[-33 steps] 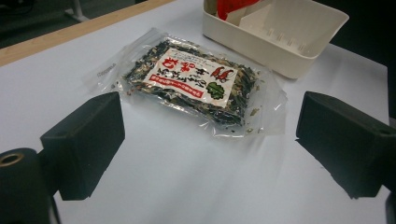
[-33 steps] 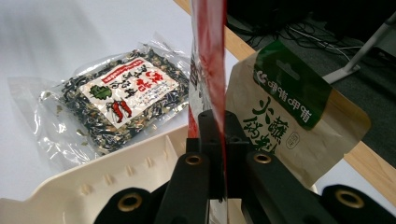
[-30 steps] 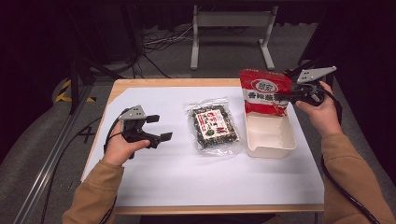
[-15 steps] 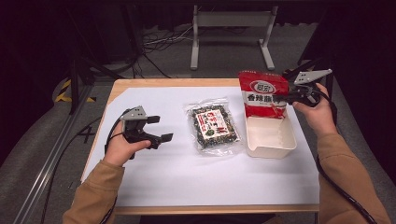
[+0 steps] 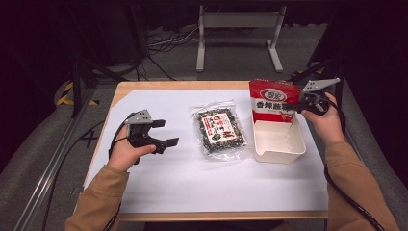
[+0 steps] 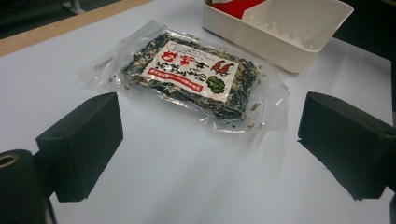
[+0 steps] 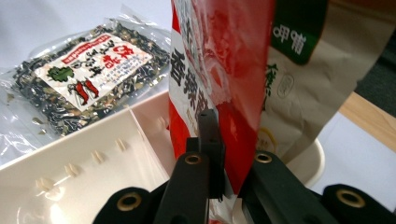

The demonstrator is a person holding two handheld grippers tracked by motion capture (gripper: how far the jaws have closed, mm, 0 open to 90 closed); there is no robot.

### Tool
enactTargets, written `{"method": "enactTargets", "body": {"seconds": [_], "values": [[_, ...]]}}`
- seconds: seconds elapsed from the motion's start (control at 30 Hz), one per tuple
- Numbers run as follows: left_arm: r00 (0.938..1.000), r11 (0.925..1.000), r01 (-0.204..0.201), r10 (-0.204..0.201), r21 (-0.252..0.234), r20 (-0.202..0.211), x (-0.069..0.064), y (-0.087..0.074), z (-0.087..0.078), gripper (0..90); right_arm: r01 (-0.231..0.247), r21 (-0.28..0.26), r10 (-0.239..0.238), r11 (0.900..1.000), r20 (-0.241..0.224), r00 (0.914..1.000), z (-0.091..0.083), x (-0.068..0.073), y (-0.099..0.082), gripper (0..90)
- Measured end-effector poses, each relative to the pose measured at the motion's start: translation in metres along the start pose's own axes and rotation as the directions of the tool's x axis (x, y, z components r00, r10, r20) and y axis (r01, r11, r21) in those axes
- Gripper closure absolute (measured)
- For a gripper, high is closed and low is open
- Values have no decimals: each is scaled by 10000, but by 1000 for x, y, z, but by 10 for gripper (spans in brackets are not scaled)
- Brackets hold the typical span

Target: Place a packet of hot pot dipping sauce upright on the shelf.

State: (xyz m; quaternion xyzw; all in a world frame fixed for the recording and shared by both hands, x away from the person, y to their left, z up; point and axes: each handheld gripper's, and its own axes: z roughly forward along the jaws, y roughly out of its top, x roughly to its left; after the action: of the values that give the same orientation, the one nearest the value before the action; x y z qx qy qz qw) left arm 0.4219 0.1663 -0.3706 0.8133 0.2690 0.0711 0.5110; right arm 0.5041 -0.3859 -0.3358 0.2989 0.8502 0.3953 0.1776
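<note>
Since the earlier frame the red snack pouch (image 5: 273, 100) has sunk a little toward the white tray (image 5: 279, 143), while the left claw (image 5: 161, 133) has kept its place on the bench (image 5: 192, 183), spread and empty. Left to right: the seaweed packet (image 5: 220, 130) lies flat beside the tray — the right claw (image 5: 294, 107) pinches the pouch's edge above the tray's far end. Best lower it straight, bottom first, and release only once it rests inside.

The high view looks down across the table (image 5: 192, 192); both tool views sit close, sharing the white bin (image 6: 299, 51).
</note>
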Motion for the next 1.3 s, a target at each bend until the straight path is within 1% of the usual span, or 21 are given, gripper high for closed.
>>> {"method": "enactTargets", "body": {"seconds": [0.07,0.1,0.13,0.23,0.37,0.43,0.53,0.6,0.67,0.7,0.77,0.83,0.87,0.9,0.93,0.97,1.0,1.03,1.1,1.23,1.3], "values": [[9999,9997,115,-115,-217,36,0,0,1,69,-124,74,123,9999,63,9999,1,0,-4,891],[9999,9993,130,-133,-340,-79,-1,0,1,83,-232,73,232,9997,67,9997,1,0,-7,891],[9998,9991,-48,38,-426,-220,0,1,1,90,-329,43,329,9994,54,9994,1,0,-9,891],[9997,9995,-150,145,-268,-207,-1,1,2,89,-461,0,461,9989,65,9989,1,0,-14,891],[9997,9994,-101,109,317,-233,-2,0,9,74,-535,15,535,9986,127,9985,1,0,-17,890],[9991,9998,134,-127,172,-399,-3,0,11,92,-562,51,561,9984,172,9983,1,1,-17,888],[9984,9989,459,-458,35,-317,-4,2,13,115,-520,122,517,9986,290,9982,1,2,-16,870],[9989,9996,236,-230,158,-413,-4,2,16,116,-533,99,528,9985,386,9979,1,3,-16,829],[9986,9995,83,-68,290,-529,-4,0,20,109,-806,-143,812,9966,479,9955,1,3,-17,743],[9988,9993,66,-47,367,-491,-3,0,21,108,-1002,-348,1017,9944,443,9938,0,3,-18,713],[9988,9988,42,-18,484,-491,-3,-1,24,106,-1130,-436,1151,9926,492,9921,-2,3,-18,646],[9989,9985,-29,55,538,-471,-2,-1,25,105,-1383,-549,1410,9889,496,9888,-5,5,-19,564],[9990,9985,-12,36,543,-435,-3,-1,26,105,-1378,-613,1413,9886,564,9884,-6,4,-19,530],[9990,9985,-12,36,543,-435,-3,-1,26,107,-1378,-613,1413,9886,564,9884,-6,4,-19,530],[9996,9983,-15,32,577,-295,-3,-1,28,107,-1442,-693,1485,9871,610,9870,-7,5,-19,482],[9997,9982,-8,23,604,-247,-4,0,29,112,-1595,-759,1644,9843,619,9845,-9,6,-20,451],[9997,9980,9,5,639,-224,-4,0,30,114,-1595,-846,1656,9836,710,9836,-11,6,-20,429],[9996,9978,-73,90,663,-249,-3,0,31,115,-1599,-883,1665,9832,729,9833,-12,7,-20,414],[9997,9975,-52,67,707,-214,-3,0,33,117,-1667,-864,1737,9822,807,9815,-16,10,-21,403],[9997,9966,-38,57,821,-233,-2,0,35,117,-1632,-841,1714,9830,1023,9799,-21,15,-21,392],[9998,9964,-38,57,850,-216,-1,0,37,117,-1634,-926,1732,9822,1106,9787,-27,19,-21,383]]}}
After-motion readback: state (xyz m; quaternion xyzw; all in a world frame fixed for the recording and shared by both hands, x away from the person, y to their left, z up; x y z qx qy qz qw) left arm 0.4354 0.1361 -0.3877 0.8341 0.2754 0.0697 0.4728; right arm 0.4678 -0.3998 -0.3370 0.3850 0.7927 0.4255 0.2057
